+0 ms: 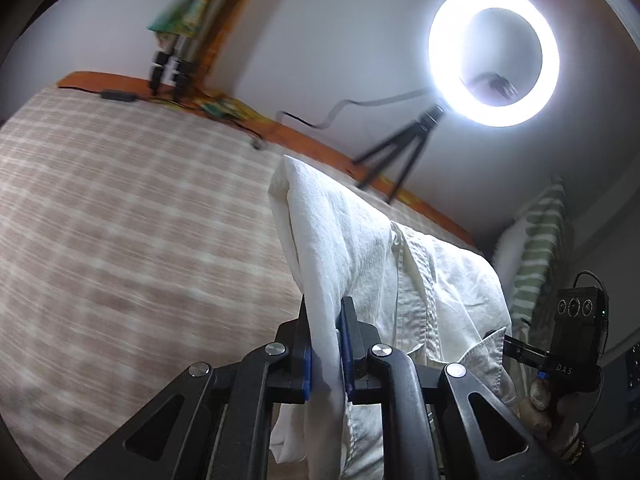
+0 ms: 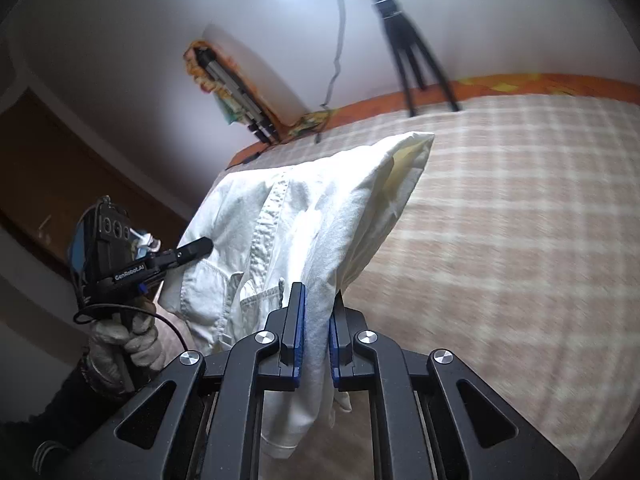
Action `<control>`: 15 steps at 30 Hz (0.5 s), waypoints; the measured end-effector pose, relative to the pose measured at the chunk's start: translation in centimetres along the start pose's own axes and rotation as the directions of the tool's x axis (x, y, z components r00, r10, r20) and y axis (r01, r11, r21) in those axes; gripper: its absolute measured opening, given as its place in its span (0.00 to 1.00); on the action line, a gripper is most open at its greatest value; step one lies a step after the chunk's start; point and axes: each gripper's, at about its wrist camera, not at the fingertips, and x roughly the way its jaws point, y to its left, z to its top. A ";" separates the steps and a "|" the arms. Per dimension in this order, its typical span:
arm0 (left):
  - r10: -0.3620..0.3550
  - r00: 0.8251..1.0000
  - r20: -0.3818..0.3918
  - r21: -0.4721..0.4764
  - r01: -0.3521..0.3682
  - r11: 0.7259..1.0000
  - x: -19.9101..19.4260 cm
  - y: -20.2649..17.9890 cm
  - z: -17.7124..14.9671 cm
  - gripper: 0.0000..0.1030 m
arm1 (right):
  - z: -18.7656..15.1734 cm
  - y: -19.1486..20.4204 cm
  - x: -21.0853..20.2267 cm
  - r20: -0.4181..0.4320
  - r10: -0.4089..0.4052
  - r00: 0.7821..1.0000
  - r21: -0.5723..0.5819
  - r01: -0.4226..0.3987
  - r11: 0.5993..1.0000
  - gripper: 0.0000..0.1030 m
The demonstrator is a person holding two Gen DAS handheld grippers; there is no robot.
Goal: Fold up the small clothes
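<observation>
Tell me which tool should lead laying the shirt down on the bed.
Neither clearly, I'd say: left tool and right tool each clamp the white shirt, lifted over the checked bed. Bare bed lies past both, so lower them together.

Left tool (image 1: 325,344), right tool (image 2: 316,332): both clamped shut, angled downward.

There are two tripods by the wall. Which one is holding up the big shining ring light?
The black tripod standing spread-legged at the bed's far edge carries the ring light. The silver tripod is folded up, leaning in the corner, holding nothing.
</observation>
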 end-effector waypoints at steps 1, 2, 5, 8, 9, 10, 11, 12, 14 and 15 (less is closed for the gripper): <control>0.015 1.000 0.011 -0.006 -0.015 1.000 -0.5 1.1 0.6 0.08 | 0.6 0.8 1.2 -0.008 0.013 1.000 -0.010 -0.013 1.000 0.08; 0.029 0.999 0.022 -0.011 -0.029 1.000 -0.9 2.2 1.2 0.08 | 1.2 1.6 2.4 -0.014 0.022 1.000 -0.020 -0.022 1.000 0.08; 0.069 0.997 0.045 -0.017 -0.068 0.998 -2.0 4.9 2.9 0.08 | 3.0 3.8 6.0 -0.033 0.042 0.999 -0.049 -0.044 0.998 0.08; 0.109 0.992 0.064 -0.035 -0.106 0.994 -2.6 7.7 4.8 0.08 | 4.8 5.7 9.2 -0.044 0.058 0.997 -0.070 -0.061 0.996 0.08; 0.122 0.990 0.071 -0.041 -0.119 0.992 -2.8 8.6 5.5 0.08 | 5.3 6.2 10.1 -0.046 0.064 0.997 -0.076 -0.067 0.995 0.08; 0.135 0.988 0.078 -0.044 -0.132 0.990 -3.0 9.6 6.3 0.08 | 5.8 6.8 11.1 -0.047 0.070 0.996 -0.083 -0.074 0.994 0.08; 0.147 0.985 0.085 -0.046 -0.144 0.989 -3.1 10.3 7.1 0.08 | 6.4 7.5 12.2 -0.047 0.074 0.996 -0.091 -0.079 0.993 0.08; 0.159 0.983 0.091 -0.049 -0.155 0.987 -3.2 11.1 7.8 0.08 | 6.8 8.0 13.0 -0.046 0.074 0.996 -0.099 -0.079 0.992 0.08; 0.186 0.977 0.108 -0.047 -0.182 0.982 -3.4 12.3 9.2 0.08 | 7.8 9.0 15.0 -0.043 0.078 0.996 -0.108 -0.082 0.991 0.08; 0.201 0.972 0.118 -0.046 -0.197 0.979 -3.4 12.9 9.8 0.08 | 8.2 9.3 15.8 -0.044 0.080 0.996 -0.108 -0.084 0.991 0.08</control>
